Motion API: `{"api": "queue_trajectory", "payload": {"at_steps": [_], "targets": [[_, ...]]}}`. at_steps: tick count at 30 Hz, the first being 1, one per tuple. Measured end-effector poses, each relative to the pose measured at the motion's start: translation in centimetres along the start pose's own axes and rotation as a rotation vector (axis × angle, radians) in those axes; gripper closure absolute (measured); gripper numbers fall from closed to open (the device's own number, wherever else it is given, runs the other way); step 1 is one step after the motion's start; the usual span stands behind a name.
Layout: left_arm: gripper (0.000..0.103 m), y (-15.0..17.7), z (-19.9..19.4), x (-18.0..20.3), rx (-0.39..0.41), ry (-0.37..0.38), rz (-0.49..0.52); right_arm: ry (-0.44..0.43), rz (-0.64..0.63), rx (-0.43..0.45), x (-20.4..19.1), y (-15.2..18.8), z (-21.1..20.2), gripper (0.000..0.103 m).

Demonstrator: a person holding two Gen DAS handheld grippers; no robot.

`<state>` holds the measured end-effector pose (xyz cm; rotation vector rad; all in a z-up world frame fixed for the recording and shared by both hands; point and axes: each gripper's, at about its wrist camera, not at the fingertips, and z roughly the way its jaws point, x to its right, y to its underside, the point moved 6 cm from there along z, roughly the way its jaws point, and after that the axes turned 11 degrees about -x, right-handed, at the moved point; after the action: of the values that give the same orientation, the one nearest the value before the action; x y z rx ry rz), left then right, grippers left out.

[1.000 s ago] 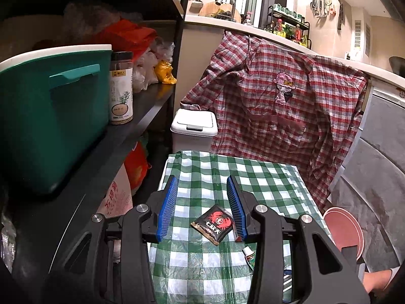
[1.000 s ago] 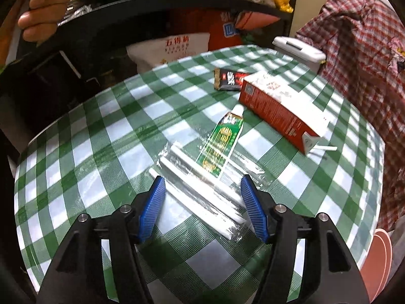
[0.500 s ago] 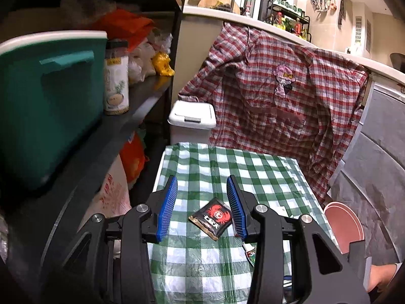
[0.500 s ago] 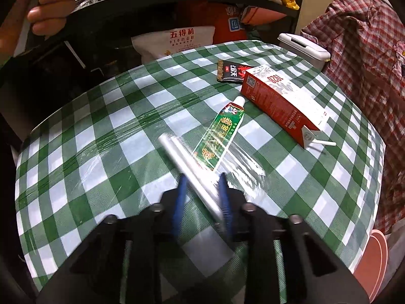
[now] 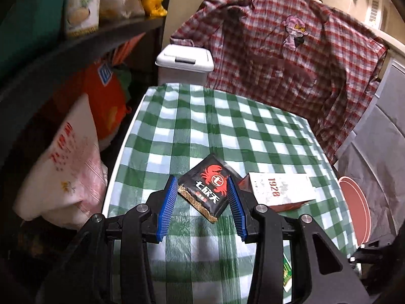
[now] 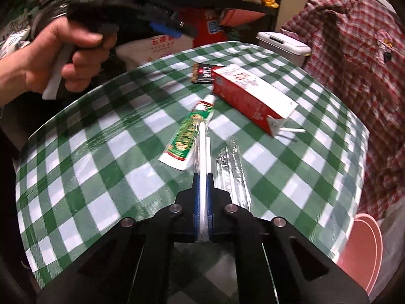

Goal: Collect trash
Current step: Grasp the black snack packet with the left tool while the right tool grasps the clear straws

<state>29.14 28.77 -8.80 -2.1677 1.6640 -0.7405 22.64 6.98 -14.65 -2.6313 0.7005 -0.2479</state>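
Note:
My right gripper [image 6: 202, 177] is shut on a clear wrapper of white straws [image 6: 202, 147]; the straws stick out forward over a green toothpaste tube [image 6: 188, 136], and loose film [image 6: 231, 162] trails to the right. A red-and-white carton [image 6: 250, 96] lies beyond with a straw in its end. Behind it is a black crab-print packet [image 6: 203, 73]. In the left wrist view that packet [image 5: 210, 187] shows between the blue pads of my left gripper [image 5: 201, 179], which is open and hovers above it, held by a hand [image 6: 63, 50]. The carton [image 5: 278, 190] lies just to the right.
The green checked tablecloth [image 5: 202, 116] covers a small table. A white lidded bin [image 5: 186, 60] stands behind its far edge, under a hanging plaid shirt [image 5: 291, 50]. A black shelf with bags [image 5: 76, 164] crowds the left side. A pink round stool [image 5: 354, 207] sits on the right.
My right gripper closed on the straw wrapper and lifted its end. My left gripper came down and forward, so the black packet now sits large between its fingers.

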Motion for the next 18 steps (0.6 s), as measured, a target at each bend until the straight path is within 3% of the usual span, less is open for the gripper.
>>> {"api": "queue_trajectory", "payload": {"at_steps": [2,6,10,18], "targets": [[0.056,0.0,1.3,-0.1,-0.017,0.004,-0.009,0.011,0.019,-0.013,0.6,0.2,0.2,0.098],[0.053,0.1,3.5,-0.3,-0.057,-0.021,-0.013,0.010,0.063,-0.059,1.6,0.9,1.3,0.094],[0.045,0.0,5.2,-0.5,-0.092,-0.040,-0.022,-0.033,0.111,-0.061,2.1,1.1,1.4,0.094],[0.040,0.4,7.6,0.5,-0.139,-0.077,0.011,-0.076,0.149,-0.061,2.3,1.0,1.5,0.094]]}}
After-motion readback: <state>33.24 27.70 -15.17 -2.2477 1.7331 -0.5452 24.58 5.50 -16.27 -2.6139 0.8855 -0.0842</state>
